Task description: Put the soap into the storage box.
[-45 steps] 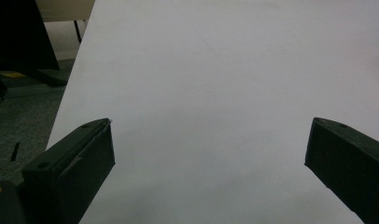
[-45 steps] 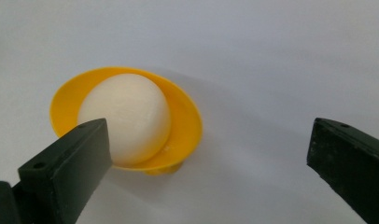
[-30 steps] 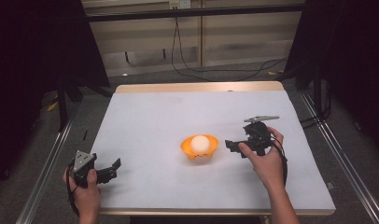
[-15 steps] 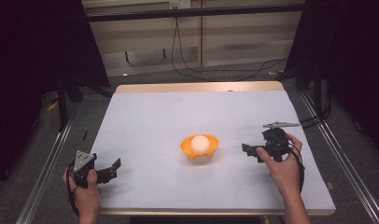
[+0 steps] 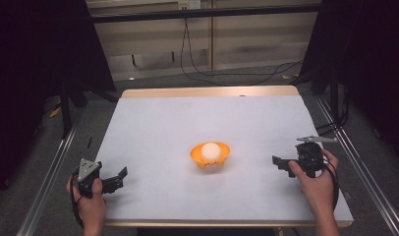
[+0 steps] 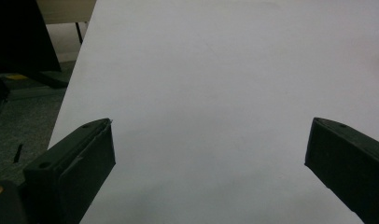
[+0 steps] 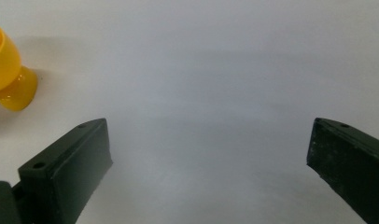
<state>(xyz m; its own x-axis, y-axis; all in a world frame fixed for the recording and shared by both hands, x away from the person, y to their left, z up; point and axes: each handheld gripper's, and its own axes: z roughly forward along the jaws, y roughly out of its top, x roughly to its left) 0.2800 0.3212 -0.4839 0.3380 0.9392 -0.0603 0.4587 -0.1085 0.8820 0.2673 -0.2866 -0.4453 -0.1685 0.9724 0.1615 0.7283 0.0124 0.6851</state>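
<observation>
**Both grippers open, bowl and ball alone mid-table**

Your right gripper [image 5: 284, 164] sits near the right edge of the table [image 5: 187, 118], jaws spread wide and pointing left toward the bowl. Its own view confirms it: two black jaws far apart, bare white surface between them, nothing held. Your right hand [image 5: 315, 179] wraps the body from behind, grey plate on top.

Change from earlier: a second ago this gripper was just beside the orange bowl, close on its right side. Half a second ago it had pulled off to the right. Now it is farther right again and slightly nearer you, well apart from the bowl. In the right gripper view the bowl [image 7: 9, 70] shows at the far left edge, outside the jaws.

Your left gripper [image 5: 117, 179] has not moved across all three moments. It rests at the near left corner of the table, jaws parted wide, angled up and right. Left gripper view: white tabletop between the jaws, table edge and dark floor to the left. Your left hand [image 5: 89, 199] holds it low.

The bowl [image 5: 210, 156] has stayed put, standing upright near the table's middle, slightly toward you.

Count: two grippers, two hands, one orange bowl, one white ball [image 5: 210, 150] lying inside the bowl, one table.
</observation>
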